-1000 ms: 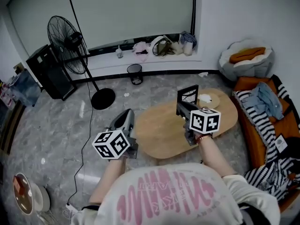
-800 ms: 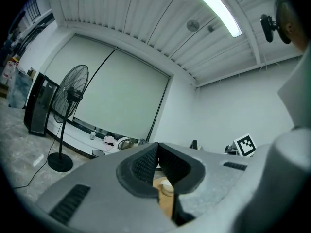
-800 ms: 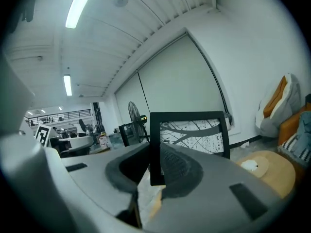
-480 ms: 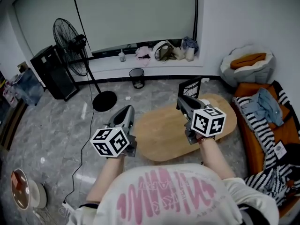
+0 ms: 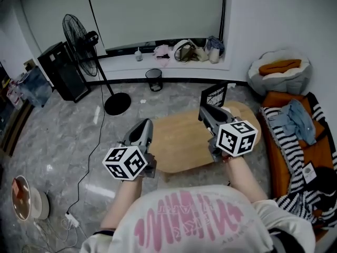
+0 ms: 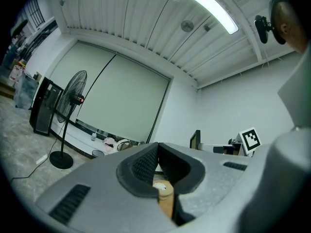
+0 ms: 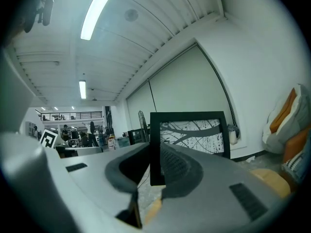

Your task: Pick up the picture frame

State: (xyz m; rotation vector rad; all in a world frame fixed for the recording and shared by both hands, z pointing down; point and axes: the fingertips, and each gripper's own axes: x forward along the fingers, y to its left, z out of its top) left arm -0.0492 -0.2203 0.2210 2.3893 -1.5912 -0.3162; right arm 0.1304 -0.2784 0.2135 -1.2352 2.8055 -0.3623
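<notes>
Picture frame point(image 7: 189, 135) is gripped by the right claw point(image 7: 155, 150): its black left edge is clamped between the two ribbed pads, and the frame is held upright, with a print of dark branches on white shown behind the glass. In the head view the frame is seen in the air over the far right end of the oval wooden worktop point(image 5: 179, 141), clear of its surface. The left claw point(image 6: 158, 145) is held level over the near left edge of the worktop, its jaws closed together with nothing between them. A black waste bin point(image 5: 154, 80) is seen on the floor beyond the worktop, a standing fan point(image 5: 79, 31) beyond the worktop's far left, and an orange sofa point(image 5: 278, 157) strewn with striped cloth just right of the worktop.
</notes>
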